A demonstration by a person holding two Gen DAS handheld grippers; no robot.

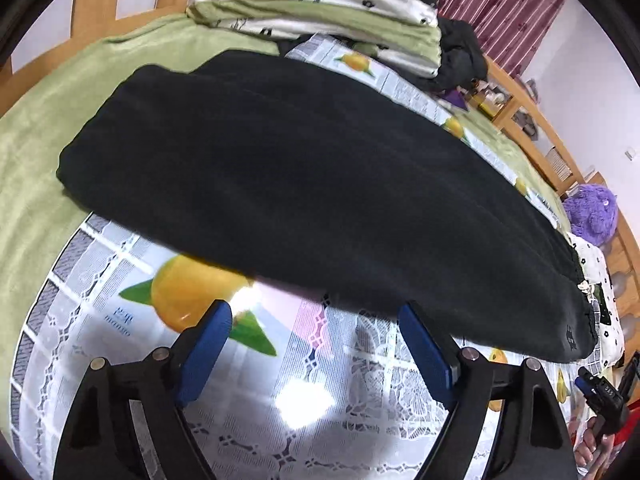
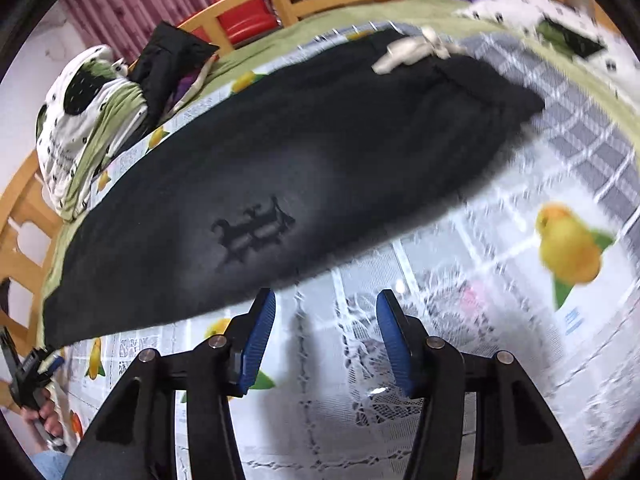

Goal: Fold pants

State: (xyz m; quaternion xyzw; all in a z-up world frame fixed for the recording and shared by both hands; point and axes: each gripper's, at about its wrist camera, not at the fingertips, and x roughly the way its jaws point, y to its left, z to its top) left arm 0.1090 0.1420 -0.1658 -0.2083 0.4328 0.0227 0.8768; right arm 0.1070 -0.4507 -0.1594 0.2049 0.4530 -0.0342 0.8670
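Black pants lie flat and folded lengthwise on a lemon-print cloth over the bed. In the right wrist view the pants show a dark printed logo and a white drawstring at the waist end, far right. My left gripper is open just short of the pants' near edge, its right fingertip at the hem end, with nothing between the pads. My right gripper is open too, just below the near edge by the logo. Each gripper appears at the edge of the other's view.
A pile of folded green and white bedding and dark clothes sits at the far end of the bed. A purple plush toy lies by the wooden bed rail. Green sheet surrounds the cloth.
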